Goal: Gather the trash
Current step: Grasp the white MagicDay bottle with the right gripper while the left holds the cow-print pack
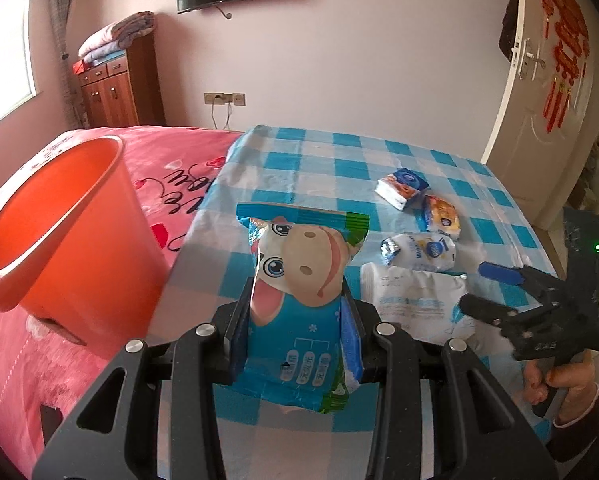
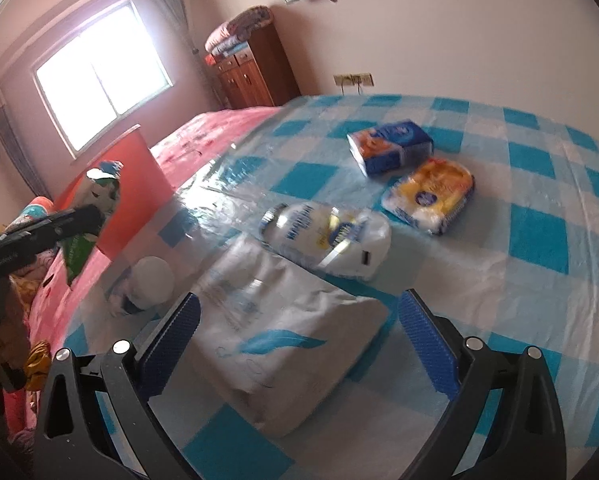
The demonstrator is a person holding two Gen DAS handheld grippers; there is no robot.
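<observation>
My left gripper (image 1: 295,304) is shut on a blue snack wrapper with a cartoon cow (image 1: 299,264) and holds it upright above the checked cloth, right of the orange bin (image 1: 59,232). In the right wrist view the same wrapper (image 2: 99,192) hangs in front of the bin (image 2: 135,188). My right gripper (image 2: 299,306) is open and hovers over a large white pack with blue print (image 2: 291,352), its pads on either side of the pack and apart from it. The left wrist view shows the right gripper (image 1: 485,288) in a hand at the right.
On the blue-and-white checked cloth (image 1: 319,160) lie a white and blue bag (image 2: 331,236), an orange-yellow packet (image 2: 431,196), a blue boxy pack (image 2: 391,148) and a crumpled white piece (image 2: 147,284). The bin stands on a pink bedcover (image 1: 39,360). A door (image 1: 539,100) is at the right.
</observation>
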